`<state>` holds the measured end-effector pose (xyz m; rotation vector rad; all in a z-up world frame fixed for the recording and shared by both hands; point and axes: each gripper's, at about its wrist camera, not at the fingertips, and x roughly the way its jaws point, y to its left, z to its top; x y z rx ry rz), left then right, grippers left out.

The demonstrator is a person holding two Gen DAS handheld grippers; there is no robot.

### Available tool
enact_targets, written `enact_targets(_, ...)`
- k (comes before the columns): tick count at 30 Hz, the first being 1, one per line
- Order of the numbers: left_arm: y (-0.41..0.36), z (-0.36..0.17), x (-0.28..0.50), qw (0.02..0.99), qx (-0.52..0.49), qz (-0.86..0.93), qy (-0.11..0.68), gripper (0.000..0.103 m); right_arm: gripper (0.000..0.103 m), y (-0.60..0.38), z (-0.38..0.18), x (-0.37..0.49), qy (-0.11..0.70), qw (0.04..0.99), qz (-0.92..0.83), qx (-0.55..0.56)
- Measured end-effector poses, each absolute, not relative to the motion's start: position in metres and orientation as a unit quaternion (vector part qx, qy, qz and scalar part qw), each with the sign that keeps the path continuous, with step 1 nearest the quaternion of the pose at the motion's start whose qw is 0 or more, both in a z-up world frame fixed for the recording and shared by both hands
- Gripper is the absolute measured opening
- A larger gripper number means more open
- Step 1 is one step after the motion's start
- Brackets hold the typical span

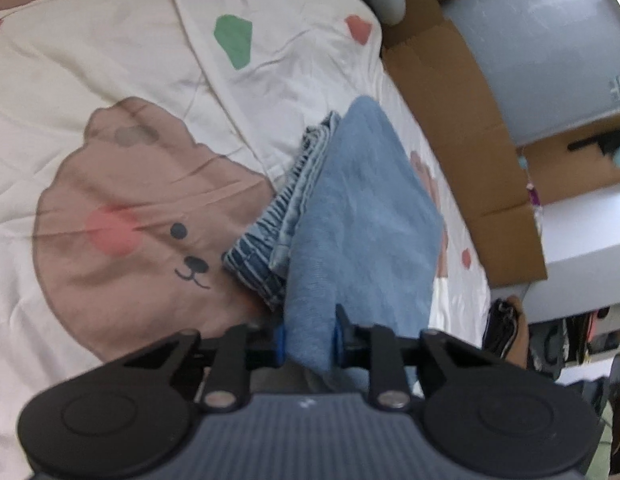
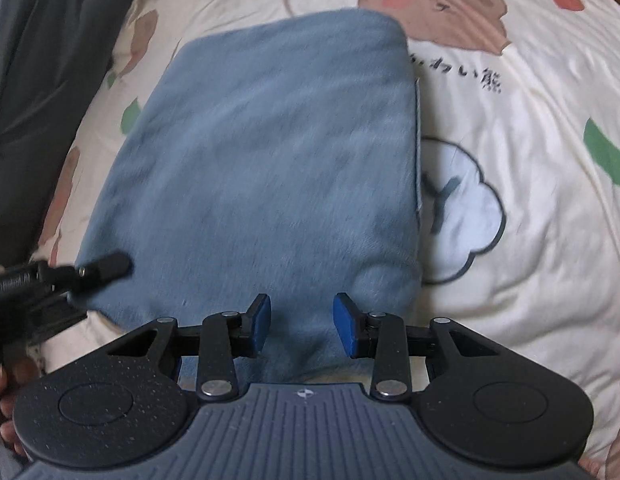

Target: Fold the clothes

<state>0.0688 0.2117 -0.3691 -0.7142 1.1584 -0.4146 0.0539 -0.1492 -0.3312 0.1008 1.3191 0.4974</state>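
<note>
Left gripper (image 1: pixel 310 340) pinches fuzzy blue cloth (image 1: pixel 366 216).

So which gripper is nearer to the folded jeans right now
Left. The left gripper is clamped on the blue cloth right beside the jeans. The right gripper is at the cloth's opposite side, where the jeans barely show.

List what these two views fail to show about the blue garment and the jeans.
- Blue garment, right wrist view: its type is unclear; folded and motion-blurred, near edge hidden behind the right gripper.
- Jeans, left wrist view: mostly covered by the blue garment; only an elastic waistband and hem show.
- Left gripper: the garment corner between its jaws runs behind the gripper body.
</note>
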Motion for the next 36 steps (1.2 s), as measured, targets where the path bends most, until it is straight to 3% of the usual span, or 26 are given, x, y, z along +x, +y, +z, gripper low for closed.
enact_targets(1,0.21,-0.369,0.065,0.758,-0.33,-0.195,0.528,0.038,0.042,-0.149,-0.331,0.051,0.605,0.761,0.229,0.046)
enact_targets(2,0.209,-0.369,0.062,0.757,-0.333,-0.2,0.525,0.061,0.042,-0.15,-0.33,0.051,0.605,0.761,0.229,0.048)
enact_targets(4,0.2,-0.373,0.055,0.745,-0.337,-0.228,0.528,0.076,0.042,-0.152,-0.328,0.051,0.605,0.761,0.228,0.057)
enact_targets(15,0.158,-0.414,0.033,0.691,-0.41,-0.265,0.533,0.076,0.041,-0.166,-0.319,0.053,0.592,0.771,0.22,0.086)
enact_targets(16,0.156,-0.415,0.032,0.69,-0.408,-0.267,0.535,0.075,0.041,-0.166,-0.319,0.054,0.591,0.771,0.219,0.089)
enact_targets(18,0.151,-0.417,0.031,0.689,-0.402,-0.27,0.54,0.063,0.042,-0.166,-0.319,0.055,0.589,0.772,0.22,0.092)
enact_targets(20,0.15,-0.42,0.03,0.686,-0.402,-0.266,0.545,0.027,0.041,-0.164,-0.321,0.053,0.591,0.77,0.224,0.091)
enact_targets(22,0.153,-0.422,0.028,0.683,-0.407,-0.258,0.548,0.019,0.04,-0.161,-0.323,0.05,0.594,0.767,0.228,0.09)
enact_targets(30,0.162,-0.409,0.015,0.685,-0.393,-0.255,0.558,0.018,0.04,-0.159,-0.319,0.049,0.587,0.772,0.231,0.08)
enact_targets(36,0.18,-0.382,0.005,0.709,-0.315,-0.241,0.584,0.016,0.041,-0.171,-0.316,0.063,0.576,0.78,0.223,0.101)
